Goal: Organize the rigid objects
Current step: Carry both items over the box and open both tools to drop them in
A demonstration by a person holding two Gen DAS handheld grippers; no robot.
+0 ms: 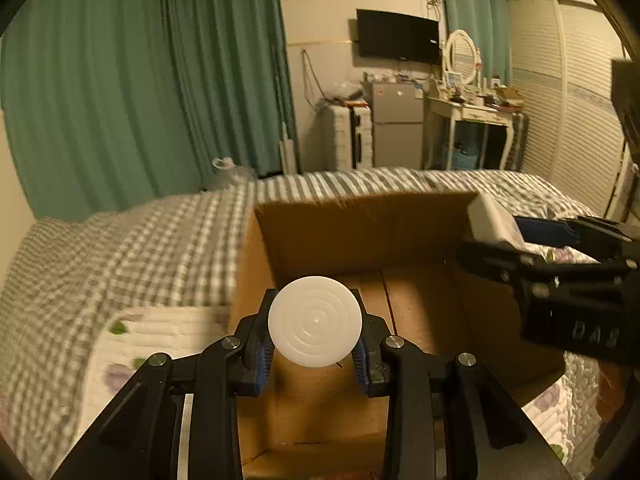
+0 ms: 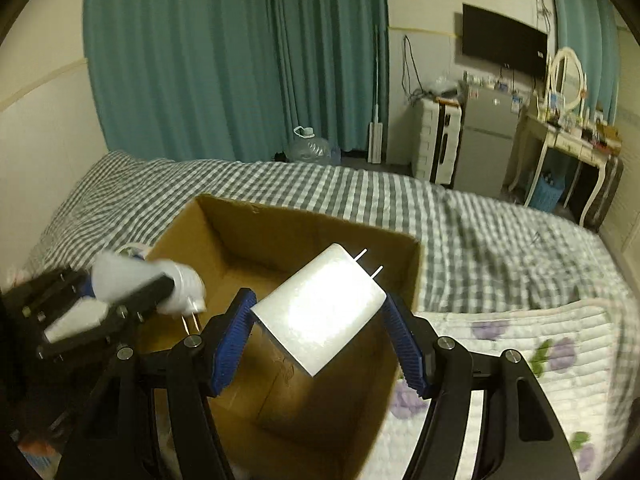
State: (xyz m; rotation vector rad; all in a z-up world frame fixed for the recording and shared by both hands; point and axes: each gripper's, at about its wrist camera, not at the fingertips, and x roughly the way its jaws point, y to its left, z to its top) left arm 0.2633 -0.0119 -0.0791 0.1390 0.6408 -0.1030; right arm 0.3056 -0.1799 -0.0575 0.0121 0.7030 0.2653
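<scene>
An open cardboard box (image 1: 360,236) sits on the bed; it also shows in the right wrist view (image 2: 240,248). My left gripper (image 1: 316,328) is shut on a round white plug device (image 1: 315,321), held over the box's left part; in the right wrist view the same device (image 2: 176,288) shows two prongs pointing down. My right gripper (image 2: 320,320) is shut on a white rectangular charger (image 2: 320,308) with two prongs pointing up and right, held above the box. In the left wrist view the right gripper (image 1: 560,272) comes in from the right with the charger (image 1: 496,220).
The bed has a grey checked cover (image 2: 440,208) and a white floral quilt (image 2: 540,344). Beyond it stand teal curtains (image 1: 140,80), a small fridge (image 1: 396,124), a white dressing table (image 1: 472,116) and a water jug (image 2: 308,148).
</scene>
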